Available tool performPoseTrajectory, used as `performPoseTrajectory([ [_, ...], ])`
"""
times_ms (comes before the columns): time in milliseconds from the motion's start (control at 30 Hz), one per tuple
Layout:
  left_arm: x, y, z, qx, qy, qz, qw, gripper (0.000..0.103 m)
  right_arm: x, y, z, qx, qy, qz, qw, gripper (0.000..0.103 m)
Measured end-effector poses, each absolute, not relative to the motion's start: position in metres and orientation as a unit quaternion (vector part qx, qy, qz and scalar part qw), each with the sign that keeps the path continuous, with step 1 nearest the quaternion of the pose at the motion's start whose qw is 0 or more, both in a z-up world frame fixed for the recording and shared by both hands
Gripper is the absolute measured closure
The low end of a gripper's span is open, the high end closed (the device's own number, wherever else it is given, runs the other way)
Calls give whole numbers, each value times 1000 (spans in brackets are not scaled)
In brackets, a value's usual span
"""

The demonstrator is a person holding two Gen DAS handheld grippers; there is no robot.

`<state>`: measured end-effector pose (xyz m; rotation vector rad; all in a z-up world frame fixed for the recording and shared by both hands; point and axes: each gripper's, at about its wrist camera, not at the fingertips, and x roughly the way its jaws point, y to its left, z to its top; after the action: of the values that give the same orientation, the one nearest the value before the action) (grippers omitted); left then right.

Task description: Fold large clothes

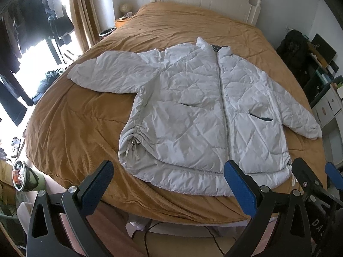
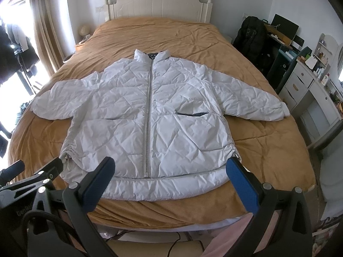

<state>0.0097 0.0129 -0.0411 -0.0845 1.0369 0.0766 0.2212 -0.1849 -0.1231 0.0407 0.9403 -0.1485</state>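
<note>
A white quilted puffer jacket (image 1: 193,111) (image 2: 150,115) lies flat and zipped on a bed with a mustard cover (image 1: 75,132) (image 2: 257,150), front up, collar toward the headboard, both sleeves spread out sideways. Its hem reaches close to the foot edge of the bed. My left gripper (image 1: 169,171) hovers above the hem's left half, jaws wide apart and holding nothing. My right gripper (image 2: 171,167) hangs over the hem's middle, open too and empty. Each gripper shows at the edge of the other's view.
A white headboard (image 2: 158,2) stands at the far end. Dark clothes hang on a rack (image 1: 32,21) by the window on the left. On the right are a black bag (image 2: 253,38) and white drawers (image 2: 304,90). A cable (image 2: 175,244) runs on the floor below.
</note>
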Motion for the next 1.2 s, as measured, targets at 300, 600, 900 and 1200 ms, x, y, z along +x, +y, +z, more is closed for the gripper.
performPoseTrajectory([
  [300, 6, 19, -47, -38, 494, 43, 868, 1, 217, -183, -131, 23, 456, -74, 886, 0],
  [600, 2, 13, -47, -23, 493, 42, 869, 1, 214, -185, -136, 21, 455, -76, 887, 0],
  [900, 1, 14, -52, -20, 497, 43, 866, 1, 214, -186, -135, 22, 455, -75, 887, 0],
  [1200, 3, 14, -60, -15, 504, 41, 863, 1, 216, -184, -140, 21, 458, -73, 886, 0],
])
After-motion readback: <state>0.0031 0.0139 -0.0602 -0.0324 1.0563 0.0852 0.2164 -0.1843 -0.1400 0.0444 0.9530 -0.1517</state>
